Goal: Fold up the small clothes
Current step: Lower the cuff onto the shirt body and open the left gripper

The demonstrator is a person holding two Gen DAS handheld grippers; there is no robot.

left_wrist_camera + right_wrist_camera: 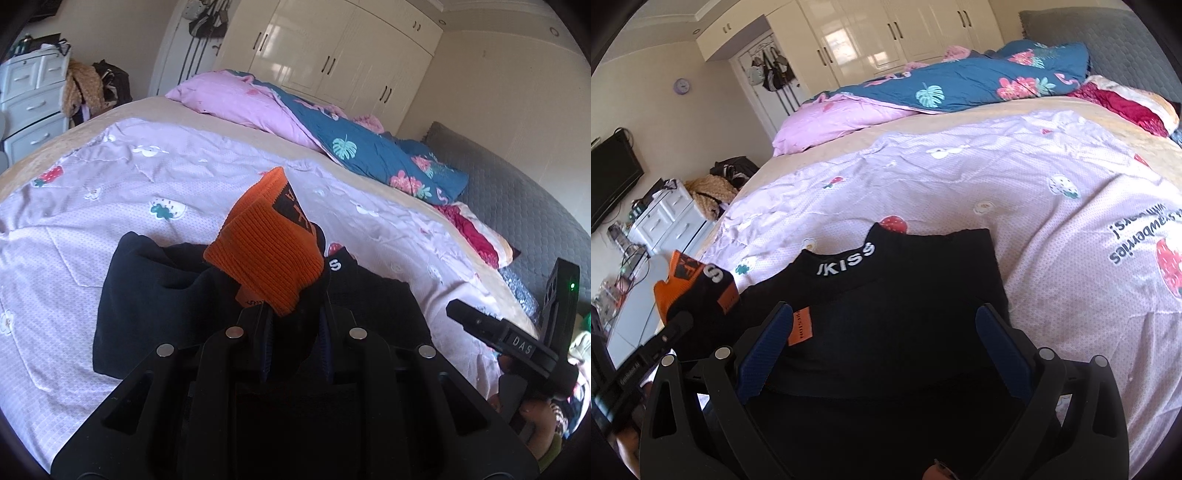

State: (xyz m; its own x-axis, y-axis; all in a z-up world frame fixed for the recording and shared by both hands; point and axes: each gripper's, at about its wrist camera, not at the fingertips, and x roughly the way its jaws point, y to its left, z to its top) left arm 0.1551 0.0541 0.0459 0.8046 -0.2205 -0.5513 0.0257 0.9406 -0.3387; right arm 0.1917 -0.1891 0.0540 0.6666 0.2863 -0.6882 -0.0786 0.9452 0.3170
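A small black top [897,295] with a white-lettered collar and an orange tag lies on the lilac strawberry sheet [997,184]. It also shows in the left wrist view [155,295]. My left gripper [295,317] is shut on the sleeve's orange ribbed cuff [266,251] and holds it lifted above the top; the cuff also shows at the left of the right wrist view [683,277]. My right gripper [882,332] is open over the top's lower part, its blue pads [764,343] apart and holding nothing. It shows from the side in the left wrist view [458,308].
A pink and blue floral duvet [332,129] is bunched at the far side of the bed. A red blanket [1123,103] lies by the grey headboard [1108,40]. White drawers [29,103] and piled clothes stand beyond the bed's left edge. Wardrobes line the far wall.
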